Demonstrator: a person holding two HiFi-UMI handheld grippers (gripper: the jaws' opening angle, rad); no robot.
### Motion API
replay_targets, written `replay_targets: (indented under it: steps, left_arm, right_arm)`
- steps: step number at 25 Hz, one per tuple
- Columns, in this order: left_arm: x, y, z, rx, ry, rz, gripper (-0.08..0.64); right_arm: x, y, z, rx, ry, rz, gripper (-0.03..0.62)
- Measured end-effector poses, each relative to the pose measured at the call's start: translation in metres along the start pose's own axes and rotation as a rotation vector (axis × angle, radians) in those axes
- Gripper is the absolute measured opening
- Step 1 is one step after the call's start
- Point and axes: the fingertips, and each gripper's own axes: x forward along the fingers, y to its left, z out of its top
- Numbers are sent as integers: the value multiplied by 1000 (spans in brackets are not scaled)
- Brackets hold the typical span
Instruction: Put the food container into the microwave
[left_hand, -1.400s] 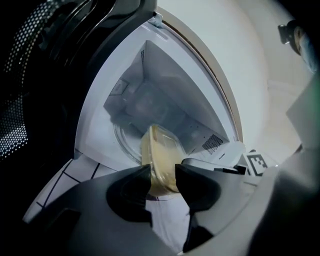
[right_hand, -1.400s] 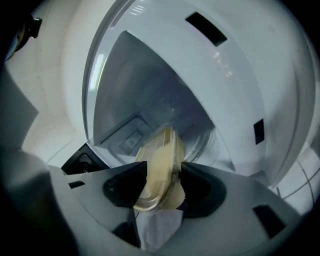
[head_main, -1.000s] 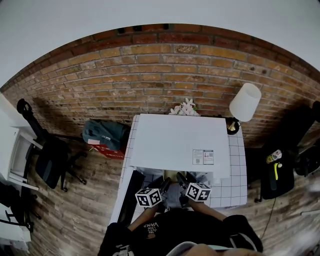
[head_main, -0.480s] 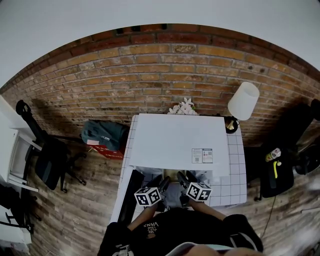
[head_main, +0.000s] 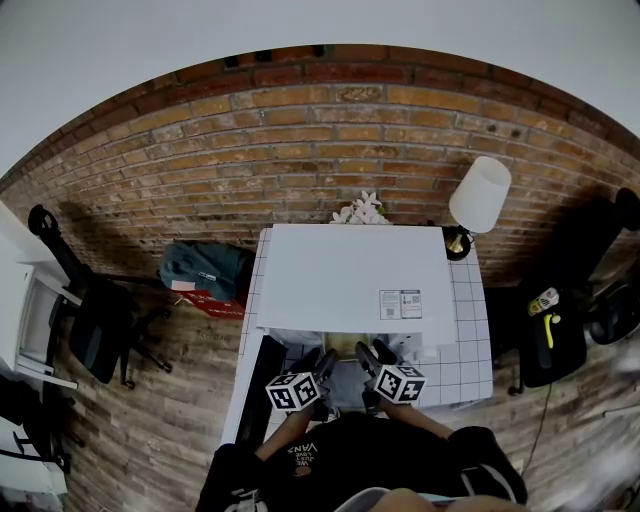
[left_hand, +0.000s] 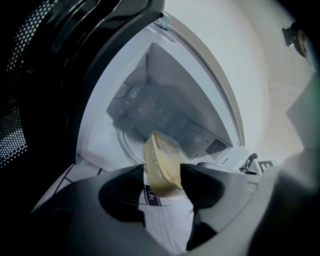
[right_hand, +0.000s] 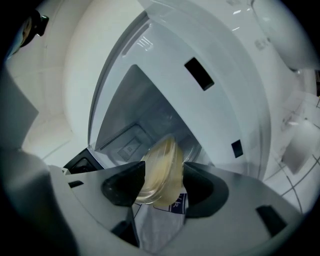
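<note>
Left hand-held gripper (left_hand: 162, 173): jaws closed part-way on one end of the food container (left_hand: 161, 159). Right hand-held gripper (right_hand: 164, 176): the same, clamped on the opposite end. The container is shallow clear plastic with rounded corners and a lid, its contents pale yellow-beige, seen edge-on and tilted. It is held off the table (head_main: 472, 335), at the mouth of the white microwave (head_main: 350, 275). The dark door (left_hand: 35, 95) is swung open at left, and the turntable (left_hand: 127, 145) shows in the cavity behind.
</note>
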Motion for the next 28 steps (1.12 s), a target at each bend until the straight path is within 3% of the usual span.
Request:
replay_targets:
  steps: [10,15,18,28]
  left_arm:
    - [-18,1,-2,25,-27,41,219]
    - [-24,-4,-13,61,3,37,213]
    - [-27,-9,-19,82,18,25,150]
    - [-34,-18,-23,101,2,10,45]
  right_arm:
    - [-15,0,-10,-23,24,-12,212]
    - [-23,-1,-19,-47,48,-25,133]
    - [-26,0,-22,-59,49,-29,97]
    - [-32,1,-17,-50,14,-27,84]
